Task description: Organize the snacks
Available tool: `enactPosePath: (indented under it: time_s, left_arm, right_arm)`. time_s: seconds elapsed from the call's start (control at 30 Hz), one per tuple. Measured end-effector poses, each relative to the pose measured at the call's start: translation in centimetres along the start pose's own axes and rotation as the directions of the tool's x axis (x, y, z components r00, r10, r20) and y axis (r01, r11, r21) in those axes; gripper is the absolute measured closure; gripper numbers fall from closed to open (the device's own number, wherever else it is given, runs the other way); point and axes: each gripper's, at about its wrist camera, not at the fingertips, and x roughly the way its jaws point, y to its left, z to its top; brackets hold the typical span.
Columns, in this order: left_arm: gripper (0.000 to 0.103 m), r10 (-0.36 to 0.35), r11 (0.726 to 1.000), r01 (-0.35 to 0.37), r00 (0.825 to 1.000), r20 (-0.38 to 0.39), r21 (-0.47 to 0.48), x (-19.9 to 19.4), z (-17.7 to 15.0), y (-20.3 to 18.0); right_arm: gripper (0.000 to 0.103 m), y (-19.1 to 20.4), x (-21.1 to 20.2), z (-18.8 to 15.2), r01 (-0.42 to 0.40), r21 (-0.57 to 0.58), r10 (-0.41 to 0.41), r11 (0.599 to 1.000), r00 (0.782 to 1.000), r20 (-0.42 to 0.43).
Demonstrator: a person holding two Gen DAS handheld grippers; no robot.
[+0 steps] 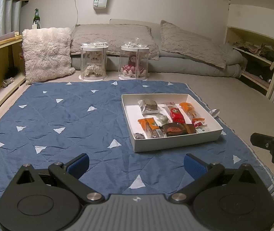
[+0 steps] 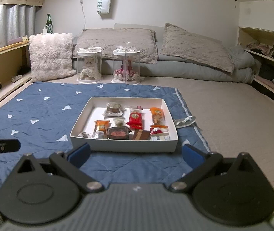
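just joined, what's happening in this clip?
Nothing is being handled yet. Both the left hand-held gripper and the right hand-held gripper hover open and empty above the blue quilted mat. The wrapped snacks sit loosely in the shallow white cardboard box, directly ahead of the right one.
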Motion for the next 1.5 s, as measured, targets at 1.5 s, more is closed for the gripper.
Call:
enactPosePath:
  time_s: [1.5]
  left_arm:
    - [0.000, -0.001, 1.000, 0.001, 1.000, 0.000, 0.005, -0.07, 0.03, 0.11]
  right_arm:
    - [0.000, 0.62, -0.13, -0.27, 0.001, 0.006, -0.001, 1.000, 1.000, -0.004]
